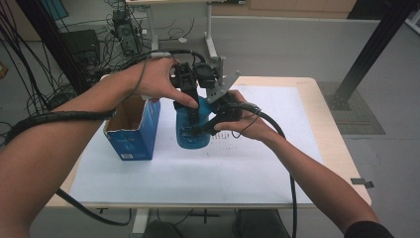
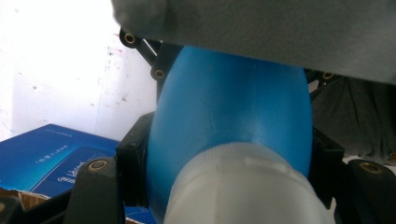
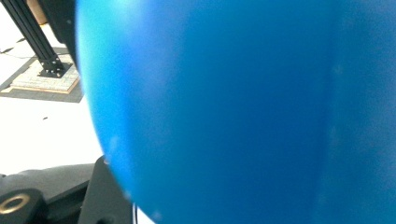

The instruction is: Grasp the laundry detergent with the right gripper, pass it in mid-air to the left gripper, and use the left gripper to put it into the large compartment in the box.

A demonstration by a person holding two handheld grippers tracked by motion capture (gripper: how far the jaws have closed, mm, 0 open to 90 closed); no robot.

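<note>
The bottle [image 1: 192, 126] stands upright on the white sheet near the middle of the surface [image 1: 297, 193], well back from the near edge, with an open blue box [image 1: 132, 130] just beside it toward the left edge. Both tongs are on it. The right tongs [image 1: 210, 125] are clenched around the blue body from the right-edge side. The left tongs [image 1: 190, 101] come down from above and are clamped around the bottle's upper part, just below the white cap [image 2: 243, 186].

Judging from that, the bottle is out of the box and steadied, and the grip on the neck is made. What seems left is the work on the cap itself, turning or pulling it while the right tongs hold the body. The cap looks still seated.

The high view gives the layout: both forearms, the box with its flaps open, the far edge of the surface and the cabling on the floor behind. It cannot show how the pads meet the bottle. The left gripper view does, with a black jaw pressed on each side of the blue shoulder, the ribbed cap nearest and the box's printed face at lower left. The right gripper view has the blue wall right against the lens, one jaw at the bottom left and a black frame post [image 3: 35, 39] on a floor mat beyond.
</note>
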